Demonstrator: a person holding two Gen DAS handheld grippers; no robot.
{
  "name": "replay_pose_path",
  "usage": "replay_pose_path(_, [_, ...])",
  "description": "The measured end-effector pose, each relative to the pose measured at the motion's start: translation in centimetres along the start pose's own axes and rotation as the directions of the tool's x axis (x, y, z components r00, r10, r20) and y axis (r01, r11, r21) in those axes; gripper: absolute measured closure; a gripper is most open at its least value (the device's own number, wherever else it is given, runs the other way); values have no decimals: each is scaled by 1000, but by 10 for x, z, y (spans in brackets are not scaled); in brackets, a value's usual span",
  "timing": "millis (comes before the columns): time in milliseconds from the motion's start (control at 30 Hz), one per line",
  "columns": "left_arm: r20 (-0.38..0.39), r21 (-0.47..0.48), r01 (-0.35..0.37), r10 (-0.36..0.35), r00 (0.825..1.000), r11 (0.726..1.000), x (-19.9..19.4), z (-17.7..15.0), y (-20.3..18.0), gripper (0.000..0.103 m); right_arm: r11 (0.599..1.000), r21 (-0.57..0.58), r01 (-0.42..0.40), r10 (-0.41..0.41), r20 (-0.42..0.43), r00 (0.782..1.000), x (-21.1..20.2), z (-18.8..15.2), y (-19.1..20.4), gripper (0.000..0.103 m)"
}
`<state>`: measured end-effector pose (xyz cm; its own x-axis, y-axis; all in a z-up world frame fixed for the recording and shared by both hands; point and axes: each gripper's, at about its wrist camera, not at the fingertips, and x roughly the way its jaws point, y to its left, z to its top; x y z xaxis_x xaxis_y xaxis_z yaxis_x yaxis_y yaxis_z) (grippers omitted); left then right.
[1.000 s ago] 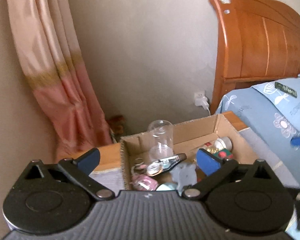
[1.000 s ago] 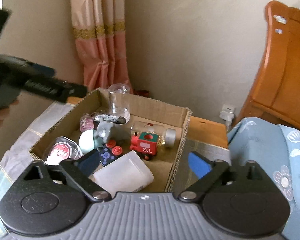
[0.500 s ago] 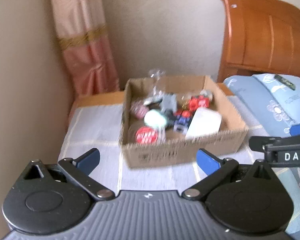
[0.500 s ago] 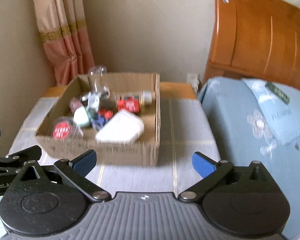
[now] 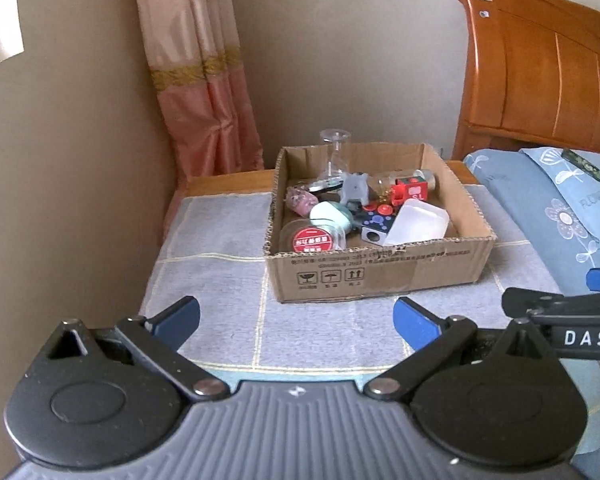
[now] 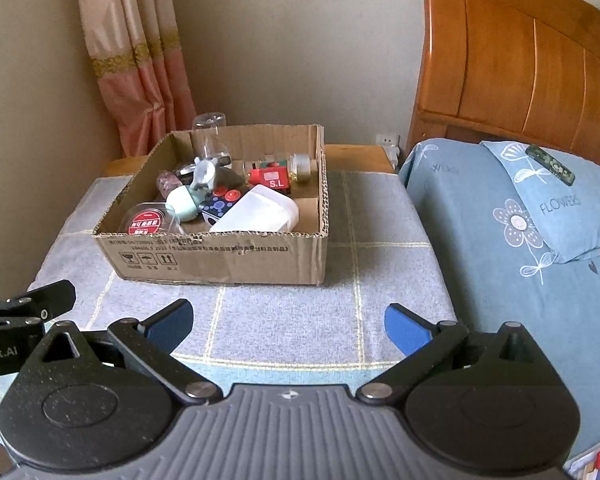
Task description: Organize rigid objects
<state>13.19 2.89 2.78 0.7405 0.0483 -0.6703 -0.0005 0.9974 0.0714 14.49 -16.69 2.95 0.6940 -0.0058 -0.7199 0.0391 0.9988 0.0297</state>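
Hovering short of the cardboard box [image 5: 380, 276], we hold left gripper [image 5: 296, 316] and right gripper [image 6: 286, 320] spread wide, both empty. Best approach: descend from above onto the white plastic container [image 6: 256, 212] nearest the box's front wall. Toy train [image 6: 270, 176] and glass bottle [image 5: 334, 152] crowd behind it.

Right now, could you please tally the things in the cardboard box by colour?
Clear: 3 (flask, lying bottle, red-labelled tub)
White: 1 (tub)
Red: 1 (toy train)
Grey: 1 (figure)
Mint: 1 (round case)
Pink: 1 (glittery piece)
Dark blue: 1 (cube)
Total: 9 distinguishable; more may be hidden.
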Motion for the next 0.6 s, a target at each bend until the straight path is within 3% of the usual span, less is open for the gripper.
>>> replay_pose_path(600, [-2, 16, 2, -2, 1000, 1000, -6, -2, -4, 1, 1000, 6, -11, 11, 15, 1000, -7, -2, -1, 0])
